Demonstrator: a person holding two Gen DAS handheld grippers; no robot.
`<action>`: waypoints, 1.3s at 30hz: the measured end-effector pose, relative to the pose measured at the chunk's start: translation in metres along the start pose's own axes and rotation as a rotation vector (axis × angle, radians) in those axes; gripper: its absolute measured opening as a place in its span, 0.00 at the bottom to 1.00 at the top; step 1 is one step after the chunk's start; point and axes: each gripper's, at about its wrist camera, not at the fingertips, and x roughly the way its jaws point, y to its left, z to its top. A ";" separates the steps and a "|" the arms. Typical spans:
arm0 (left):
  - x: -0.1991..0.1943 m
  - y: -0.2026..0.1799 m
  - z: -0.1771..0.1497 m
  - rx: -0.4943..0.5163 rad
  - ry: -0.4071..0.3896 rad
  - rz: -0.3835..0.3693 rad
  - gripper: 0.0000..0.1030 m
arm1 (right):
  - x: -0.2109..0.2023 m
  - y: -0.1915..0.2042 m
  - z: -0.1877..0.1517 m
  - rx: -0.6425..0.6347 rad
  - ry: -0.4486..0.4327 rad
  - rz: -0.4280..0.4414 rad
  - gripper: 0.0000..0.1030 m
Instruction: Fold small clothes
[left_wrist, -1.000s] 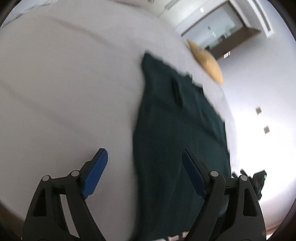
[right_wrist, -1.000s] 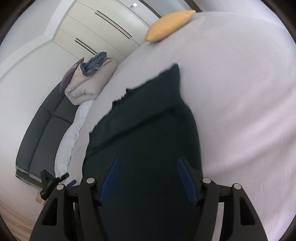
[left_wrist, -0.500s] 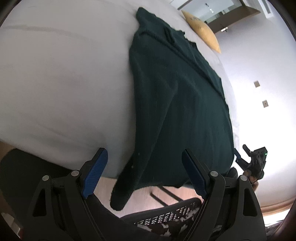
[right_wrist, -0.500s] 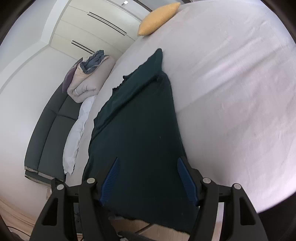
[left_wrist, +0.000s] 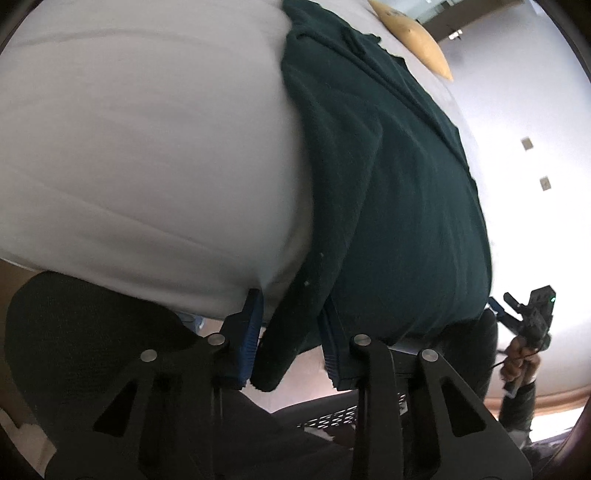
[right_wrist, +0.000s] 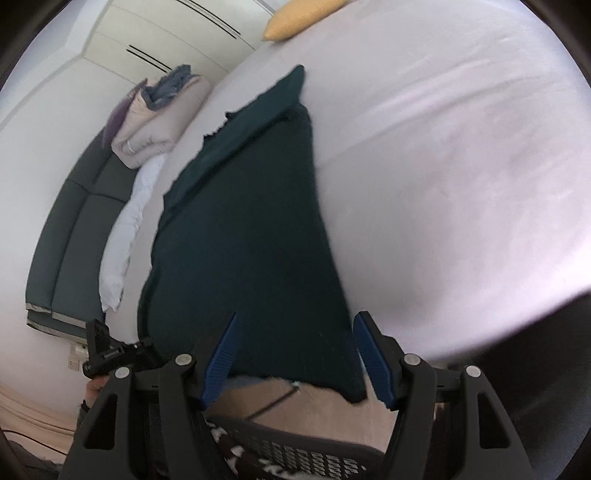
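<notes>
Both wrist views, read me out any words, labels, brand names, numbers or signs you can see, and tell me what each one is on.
None can be read.
Left gripper body, seen in the right wrist view: a small pale marking, too small and blurred to read.
Dark green garment: no tag or print shows.
Yellow pillow, white bedsheet, folded bedding pile: plain, no text.
Wall fittings: small plates, nothing legible.

Yellow cushion (right_wrist: 304, 16), folded bedding (right_wrist: 155, 122), dark sofa (right_wrist: 70, 229), white wardrobe (right_wrist: 177, 33).
</notes>
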 end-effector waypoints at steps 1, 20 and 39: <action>0.001 -0.002 0.000 0.009 -0.005 0.012 0.27 | -0.001 -0.001 -0.003 0.000 0.006 -0.005 0.65; 0.011 -0.021 -0.001 0.126 0.009 0.084 0.05 | 0.019 -0.018 -0.015 0.015 0.104 -0.091 0.65; 0.009 -0.025 -0.005 0.135 -0.007 0.053 0.04 | 0.032 -0.002 -0.017 -0.069 0.132 -0.107 0.09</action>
